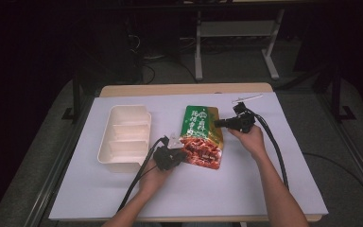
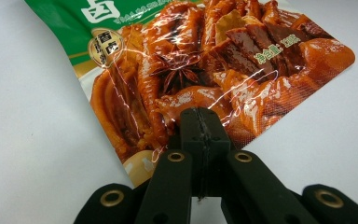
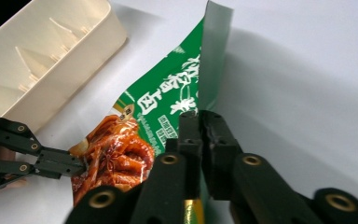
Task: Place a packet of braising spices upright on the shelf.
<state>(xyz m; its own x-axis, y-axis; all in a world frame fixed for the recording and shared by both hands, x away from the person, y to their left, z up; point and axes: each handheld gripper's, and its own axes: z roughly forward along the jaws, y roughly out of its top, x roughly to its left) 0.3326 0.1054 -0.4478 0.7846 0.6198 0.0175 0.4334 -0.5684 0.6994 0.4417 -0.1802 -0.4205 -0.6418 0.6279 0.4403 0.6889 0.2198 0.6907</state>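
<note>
Two grips: you hold the snack pouch (image 1: 202, 137) at both ends. Your left gripper (image 1: 179, 153) is clamped on its lower red edge, and your right gripper (image 1: 217, 124) pinches its green right-hand edge, jaws nearly together on the film.
Place: the pouch sits mid-table on the white sheet (image 1: 264, 184), just right of the cream divided tray (image 1: 124, 137), partly lifted and tented between your grippers.
Material: glossy plastic film (image 2: 177, 79); judge it slick, so the pads may creep if you pull hard.
Stiffness: soft and floppy; it creases and folds along the green side (image 3: 214, 56) where you lift it.
Weight: likely light to moderate, with lumpy contents that can shift toward the low end.
Hold points: stay on the flat sealed margins, not the bulging middle, where the film would slide off the filling.
Risk: pulling the two ends apart sharply could tear a seam or slip one grip.
</note>
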